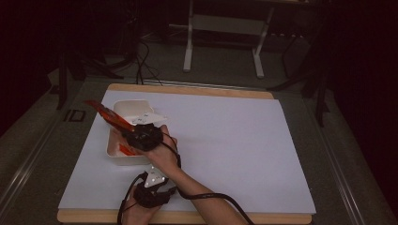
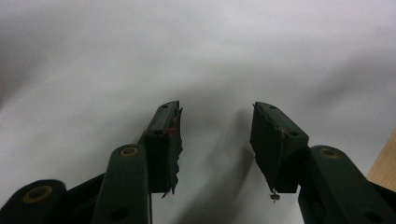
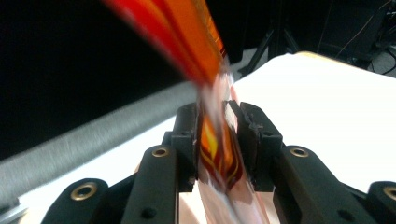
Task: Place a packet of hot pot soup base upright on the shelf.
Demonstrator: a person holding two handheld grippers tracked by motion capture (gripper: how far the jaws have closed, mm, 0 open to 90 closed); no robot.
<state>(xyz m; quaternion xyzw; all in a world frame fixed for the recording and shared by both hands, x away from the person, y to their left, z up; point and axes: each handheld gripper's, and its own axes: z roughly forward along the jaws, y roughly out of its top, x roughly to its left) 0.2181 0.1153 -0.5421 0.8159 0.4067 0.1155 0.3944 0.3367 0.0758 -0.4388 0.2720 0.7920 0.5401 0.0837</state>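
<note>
A long orange-red packet (image 1: 105,112) slants up and to the left over a white tray (image 1: 123,160) on the left of the table. My right gripper (image 1: 129,132) is shut on the packet's lower end. In the right gripper view the packet (image 3: 187,32) rises blurred from between the jaws of the right gripper (image 3: 217,121), which press on it. My left gripper (image 1: 149,193) is near the table's front edge, just below the right hand. In its own view the left gripper (image 2: 215,126) stands open over the white sheet with nothing between its jaws.
The tray holds a white packet (image 1: 145,117) at its far end and an orange one (image 1: 125,150) at its near end. A white sheet (image 1: 225,140) covers the wooden table top. A metal frame (image 1: 225,33) stands on the floor beyond the table.
</note>
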